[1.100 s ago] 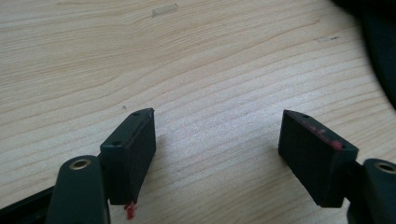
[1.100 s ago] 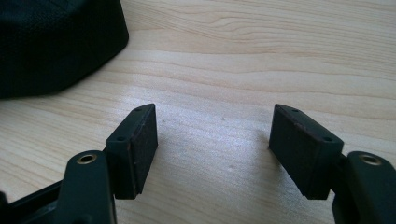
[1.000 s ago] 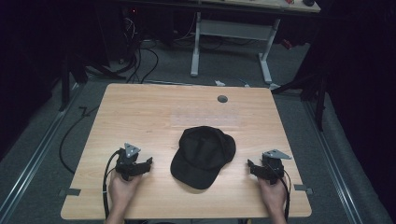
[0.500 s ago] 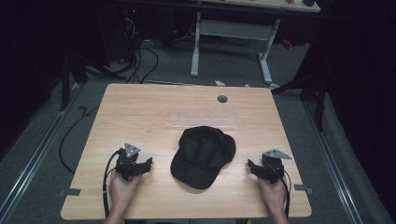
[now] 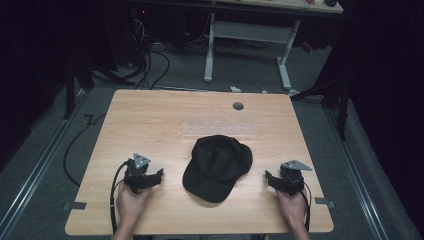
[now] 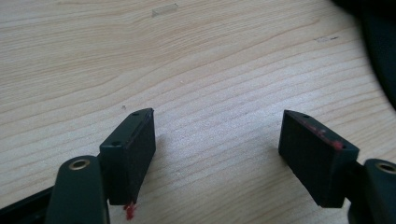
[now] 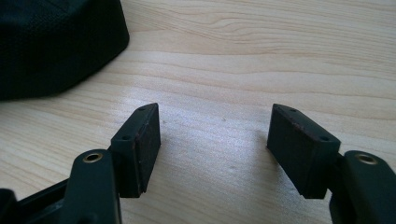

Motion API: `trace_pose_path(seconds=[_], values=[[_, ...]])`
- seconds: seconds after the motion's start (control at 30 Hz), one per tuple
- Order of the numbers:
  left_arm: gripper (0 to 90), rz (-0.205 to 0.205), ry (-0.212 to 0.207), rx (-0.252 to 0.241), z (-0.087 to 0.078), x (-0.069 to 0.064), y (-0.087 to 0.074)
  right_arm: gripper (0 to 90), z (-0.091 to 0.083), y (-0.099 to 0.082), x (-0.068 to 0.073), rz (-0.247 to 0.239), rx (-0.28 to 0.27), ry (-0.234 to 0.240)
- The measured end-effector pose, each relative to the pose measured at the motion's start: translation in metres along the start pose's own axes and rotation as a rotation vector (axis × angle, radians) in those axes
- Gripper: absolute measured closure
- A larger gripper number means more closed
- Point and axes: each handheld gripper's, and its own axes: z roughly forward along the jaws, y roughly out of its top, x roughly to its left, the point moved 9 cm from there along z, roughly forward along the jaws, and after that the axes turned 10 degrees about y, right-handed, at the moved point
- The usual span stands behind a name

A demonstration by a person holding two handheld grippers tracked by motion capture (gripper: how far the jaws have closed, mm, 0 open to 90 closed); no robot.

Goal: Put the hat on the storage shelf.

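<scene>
Black baseball cap lies near the front middle of the wooden table, between both grippers, touching neither. Left gripper and right gripper: jaws spread wide, empty. Recommend approaching low, pinching brim or crown edge. Room dark; floor cables and what appears to be a desk frame behind.

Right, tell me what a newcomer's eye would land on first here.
The black baseball cap stands out first, lying at the near middle of the light wooden table with its brim toward the person. Next come the two black grippers flanking it near the front edge: the left gripper and the right gripper, each held in a hand, jaws wide open and apart from the cap. A small round hole marks the table's far side.
</scene>
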Motion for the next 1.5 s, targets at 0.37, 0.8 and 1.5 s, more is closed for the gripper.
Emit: trace_pose_path(seconds=[0.37,0.8,1.5], values=[[27.4,0.001,-0.002,0.001,0.0,0.0,0.0,41.2,-0.006,0.002,0.004,0.027,-0.042,0.005],[27.3,-0.001,-0.004,0.0,0.0,-0.001,0.0,41.1,-0.016,0.007,0.039,0.003,-0.083,0.087],[27.4,0.0,-0.005,0.0,-0.001,-0.001,0.0,40.4,-0.022,0.045,0.092,-0.064,-0.095,0.24]])
